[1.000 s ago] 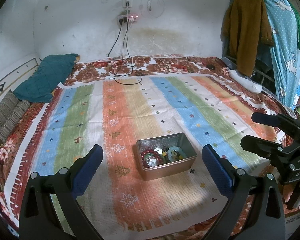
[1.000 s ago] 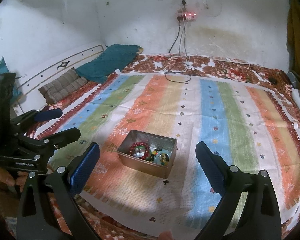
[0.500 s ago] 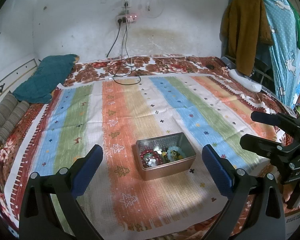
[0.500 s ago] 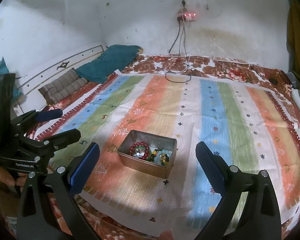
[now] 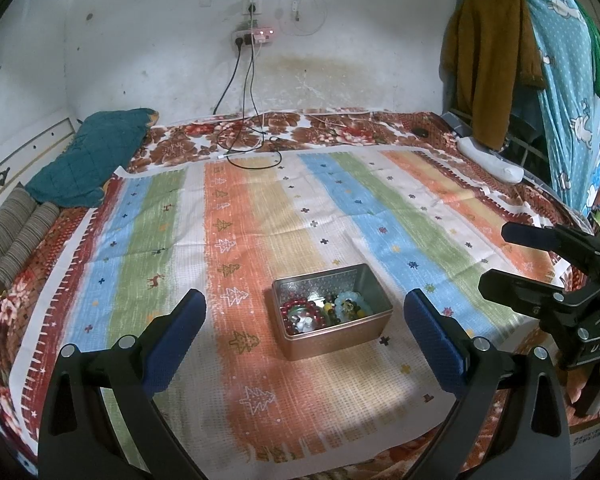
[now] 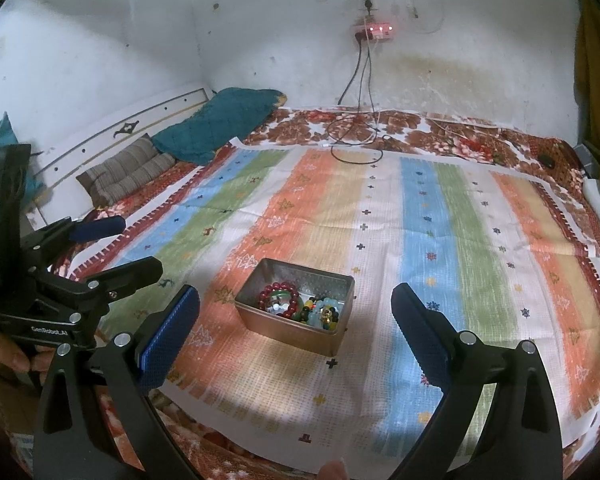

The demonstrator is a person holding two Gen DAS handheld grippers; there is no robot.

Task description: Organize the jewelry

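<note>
Left wrist: tin (image 5: 332, 312) ahead between spread left tool (image 5: 304, 336) fingers, apart.

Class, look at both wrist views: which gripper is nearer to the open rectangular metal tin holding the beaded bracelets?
Neither clearly. The left gripper and right gripper both hover open, short of the metal tin, each framing it between its fingers from a similar distance.

Both views are fairly bright and evenly lit from overhead, with a cool cast; a pale washed-out patch lies on the striped cloth (image 5: 260, 360) near the camera; the metal tin (image 5: 332, 312) throws a soft shadow toward the viewer in the right wrist view; fisheye bending curves the wall (image 6: 260, 40) and darkens the corners to black; focus is adequate centrally, softer and slightly smeared toward the rims.
</note>
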